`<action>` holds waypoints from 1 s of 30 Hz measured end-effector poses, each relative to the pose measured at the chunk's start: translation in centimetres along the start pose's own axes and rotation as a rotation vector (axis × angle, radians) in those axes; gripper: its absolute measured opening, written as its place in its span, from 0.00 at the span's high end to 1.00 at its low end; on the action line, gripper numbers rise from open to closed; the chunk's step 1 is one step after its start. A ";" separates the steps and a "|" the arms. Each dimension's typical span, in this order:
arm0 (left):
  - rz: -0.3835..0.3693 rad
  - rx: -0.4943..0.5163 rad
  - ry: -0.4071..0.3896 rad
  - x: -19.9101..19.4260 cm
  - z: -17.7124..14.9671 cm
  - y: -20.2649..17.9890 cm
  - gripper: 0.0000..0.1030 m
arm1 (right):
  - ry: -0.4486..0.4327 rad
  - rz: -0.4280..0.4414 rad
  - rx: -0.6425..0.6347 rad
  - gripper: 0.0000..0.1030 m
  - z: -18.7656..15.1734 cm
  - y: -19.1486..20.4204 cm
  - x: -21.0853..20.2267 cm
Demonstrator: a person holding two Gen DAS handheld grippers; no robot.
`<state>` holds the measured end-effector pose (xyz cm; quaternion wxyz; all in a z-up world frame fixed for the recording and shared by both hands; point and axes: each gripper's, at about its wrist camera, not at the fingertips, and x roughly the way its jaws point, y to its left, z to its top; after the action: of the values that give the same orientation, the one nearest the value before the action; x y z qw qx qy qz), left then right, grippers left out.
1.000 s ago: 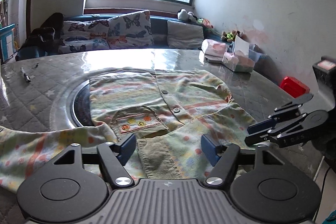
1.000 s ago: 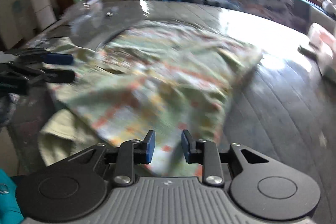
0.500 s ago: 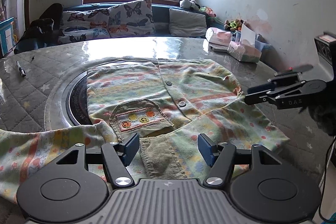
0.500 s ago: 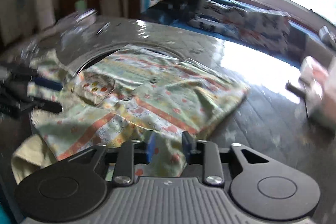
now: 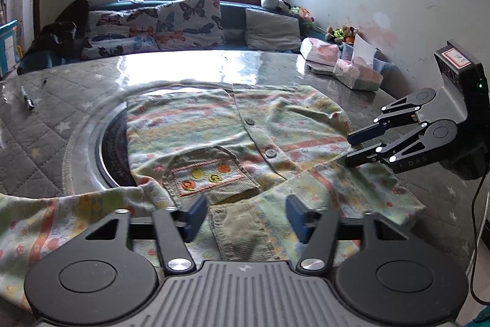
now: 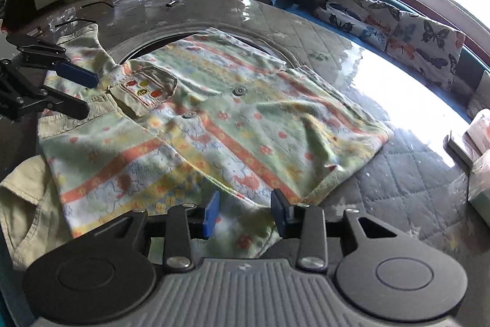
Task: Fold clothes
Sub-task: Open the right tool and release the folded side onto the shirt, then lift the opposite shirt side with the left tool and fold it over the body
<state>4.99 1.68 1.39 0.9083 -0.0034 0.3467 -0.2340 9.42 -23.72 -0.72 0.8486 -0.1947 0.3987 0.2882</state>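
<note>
Left claw [image 5: 243,215] closing, straddling the shirt's [image 5: 275,124] near collar.

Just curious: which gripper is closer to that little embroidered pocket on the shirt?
Left gripper: the pocket lies just beyond its fingertips. The right gripper is at the shirt's far side edge.

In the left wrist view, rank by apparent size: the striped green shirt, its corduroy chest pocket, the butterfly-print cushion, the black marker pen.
1. Striped green shirt, by far the largest.
2. Butterfly-print cushion, though it sits farther back, so its true size is unsure.
3. Corduroy chest pocket.
4. Black marker pen, smallest.
</note>
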 end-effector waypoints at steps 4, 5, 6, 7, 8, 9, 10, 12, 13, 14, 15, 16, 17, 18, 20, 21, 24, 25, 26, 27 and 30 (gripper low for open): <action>0.007 -0.013 0.025 0.9 0.1 0.3 0.62 | -0.014 -0.001 0.014 0.65 -0.3 -0.2 -0.3; 0.014 -0.021 0.026 1.0 0.1 0.4 0.62 | -0.020 -0.006 0.018 0.66 -0.4 -0.2 -0.3; 0.023 -0.026 0.023 0.9 0.1 0.5 0.62 | -0.025 -0.011 0.022 0.67 -0.5 -0.2 -0.3; 0.031 -0.032 0.020 0.9 0.1 0.6 0.62 | -0.030 -0.016 0.029 0.67 -0.7 -0.2 -0.4; 0.043 -0.036 0.020 0.9 0.1 0.7 0.59 | -0.034 -0.024 0.036 0.67 -0.8 -0.2 -0.4; 0.044 -0.037 0.027 1.0 0.1 0.8 0.59 | -0.038 -0.032 0.044 0.67 -0.9 -0.2 -0.5; 0.042 -0.037 0.034 1.1 0.1 0.8 0.59 | -0.041 -0.041 0.052 0.67 -1.0 -0.3 -0.5; 0.033 -0.030 0.049 1.4 0.0 0.7 0.60 | -0.051 -0.051 0.064 0.67 -1.4 -0.3 -0.6; 0.036 -0.028 0.049 1.5 -0.1 0.6 0.60 | -0.054 -0.057 0.074 0.67 -1.5 -0.4 -0.6; 0.039 -0.025 0.049 1.6 -0.2 0.5 0.64 | -0.057 -0.063 0.083 0.67 -1.6 -0.5 -0.7; 0.043 -0.023 0.049 1.7 -0.2 0.5 0.73 | -0.060 -0.065 0.094 0.67 -1.8 -0.6 -0.7; 0.050 -0.025 0.046 1.7 -0.2 0.5 0.78 | -0.063 -0.068 0.104 0.67 -1.9 -0.6 -0.8; 0.055 -0.035 0.039 1.6 -0.1 0.7 0.89 | -0.065 -0.071 0.115 0.67 -2.1 -0.7 -0.8; 0.051 -0.046 0.032 1.4 0.1 0.9 0.95 | -0.069 -0.075 0.125 0.67 -2.2 -0.8 -0.9; 0.049 -0.051 0.012 0.8 0.5 0.9 0.95 | -0.079 -0.078 0.138 0.66 -2.4 -0.8 -1.1; 0.049 -0.053 0.001 0.5 0.7 0.9 0.96 | -0.085 -0.079 0.141 0.66 -2.5 -0.7 -1.2; 0.043 -0.021 -0.046 -0.7 1.5 0.0 0.96 | -0.107 -0.073 0.100 0.66 -2.3 0.0 -1.8; 0.041 -0.011 -0.061 -1.0 1.8 -0.3 0.96 | -0.113 -0.068 0.083 0.66 -2.1 0.2 -1.9; 0.036 -0.005 -0.080 -1.4 2.2 -0.6 0.96 | -0.117 -0.069 0.061 0.66 -2.0 0.4 -1.9; 0.031 0.001 -0.098 -1.8 2.6 -0.9 0.96 | -0.117 -0.074 0.042 0.66 -1.8 0.6 -1.9; 0.020 0.019 -0.147 -3.0 3.6 -1.8 0.96 | -0.108 -0.072 -0.005 0.66 -1.4 0.7 -1.0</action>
<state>4.59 0.83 6.32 0.9336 -0.0082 0.2768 -0.2273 7.66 -24.34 -0.81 0.8781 -0.1951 0.3446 0.2687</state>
